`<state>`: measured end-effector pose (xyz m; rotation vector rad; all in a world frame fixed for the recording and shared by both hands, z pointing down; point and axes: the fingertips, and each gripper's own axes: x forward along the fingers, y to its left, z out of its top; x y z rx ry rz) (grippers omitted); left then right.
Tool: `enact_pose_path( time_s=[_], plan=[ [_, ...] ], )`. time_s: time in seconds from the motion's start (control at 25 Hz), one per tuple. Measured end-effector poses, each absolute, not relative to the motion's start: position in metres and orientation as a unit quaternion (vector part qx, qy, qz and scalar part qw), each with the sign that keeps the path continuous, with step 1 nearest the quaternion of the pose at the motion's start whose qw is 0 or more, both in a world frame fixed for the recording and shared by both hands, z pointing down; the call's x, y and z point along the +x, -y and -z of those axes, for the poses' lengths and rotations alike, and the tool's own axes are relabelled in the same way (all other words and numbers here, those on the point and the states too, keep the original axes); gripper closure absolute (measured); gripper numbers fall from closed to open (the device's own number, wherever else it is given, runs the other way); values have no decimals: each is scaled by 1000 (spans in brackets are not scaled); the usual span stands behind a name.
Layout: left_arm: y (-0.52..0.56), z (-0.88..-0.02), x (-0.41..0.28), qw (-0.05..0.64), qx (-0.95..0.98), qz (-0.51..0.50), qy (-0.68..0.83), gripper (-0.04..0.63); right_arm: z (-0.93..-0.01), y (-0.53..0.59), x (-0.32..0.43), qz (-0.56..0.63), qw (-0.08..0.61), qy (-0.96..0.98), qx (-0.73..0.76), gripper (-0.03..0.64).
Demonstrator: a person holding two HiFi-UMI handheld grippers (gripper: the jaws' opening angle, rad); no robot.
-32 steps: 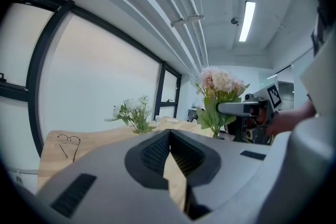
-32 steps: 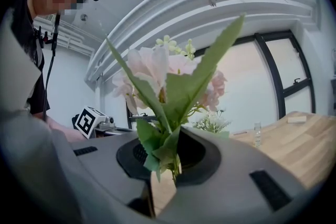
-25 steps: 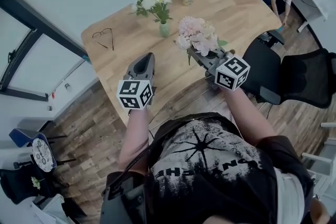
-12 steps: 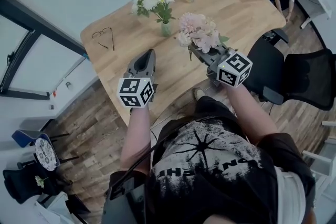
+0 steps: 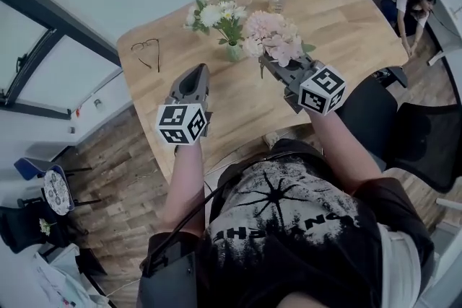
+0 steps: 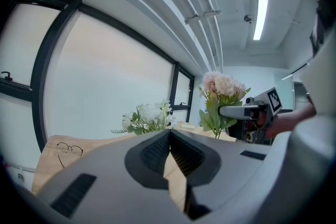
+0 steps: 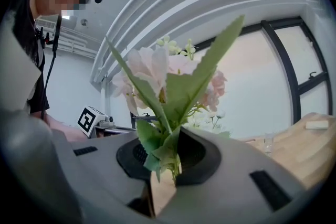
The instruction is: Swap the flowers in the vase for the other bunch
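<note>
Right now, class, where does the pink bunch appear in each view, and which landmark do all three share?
Head view: pink bunch, upper middle.
Left gripper view: pink bunch, right of centre.
Right gripper view: pink bunch, centre, stems between the jaws.
Shared landmark: the wooden table.

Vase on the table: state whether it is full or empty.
Full: white flowers stand in the vase; the right gripper holds the pink bunch.
</note>
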<state>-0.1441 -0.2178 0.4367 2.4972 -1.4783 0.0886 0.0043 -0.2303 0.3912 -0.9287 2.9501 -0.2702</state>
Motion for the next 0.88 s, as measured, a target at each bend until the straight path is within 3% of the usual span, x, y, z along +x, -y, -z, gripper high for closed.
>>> enact_pose_path(
  time_s=[0.88],
  plan=[
    [309, -439, -131, 102, 815, -102, 561, 575, -403, 321, 40, 123, 27, -958, -256, 558]
  ],
)
